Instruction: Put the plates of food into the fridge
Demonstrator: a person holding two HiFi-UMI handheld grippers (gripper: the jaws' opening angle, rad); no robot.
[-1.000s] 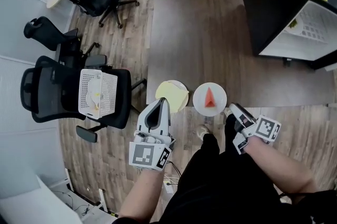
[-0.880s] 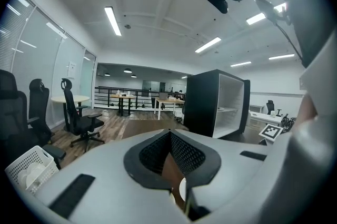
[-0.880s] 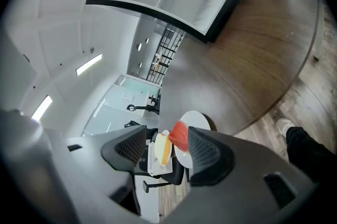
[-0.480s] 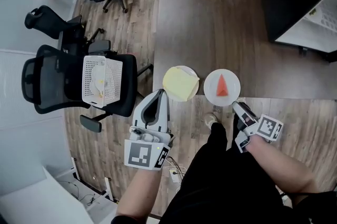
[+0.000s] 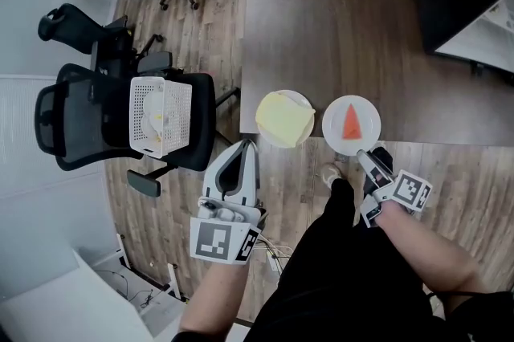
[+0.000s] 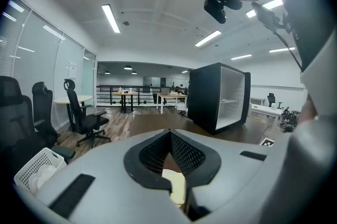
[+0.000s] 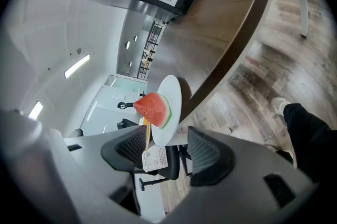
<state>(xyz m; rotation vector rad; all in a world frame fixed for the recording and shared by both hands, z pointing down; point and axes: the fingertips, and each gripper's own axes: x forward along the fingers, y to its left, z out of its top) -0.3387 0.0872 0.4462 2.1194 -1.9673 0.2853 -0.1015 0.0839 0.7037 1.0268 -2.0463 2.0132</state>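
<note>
Your right gripper (image 5: 368, 160) is now closer to the watermelon plate (image 5: 336, 117), jaws half-open around its 6 o'clock rim, not pinching. At 7 o'clock of the yellow plate (image 5: 297, 97), your left gripper (image 5: 246, 145) has its jaws shut, empty.

- Head view: we look from over the person's head steeply down on the near edge of the surface (image 5: 321, 35), the floor (image 5: 201, 43) and a chair (image 5: 64, 124) holding a white basket (image 5: 161, 117); middle distance.
- Left gripper view: we ride the left gripper (image 6: 169, 133), facing roughly level across the room toward a black cabinet (image 6: 210, 97).
- Right gripper view: we ride the right gripper (image 7: 167, 136), frame tilted, very close to the watermelon plate (image 7: 175, 94) at the surface's edge.
- Shared: that plate in head and right gripper views; the white basket in all three.
</note>
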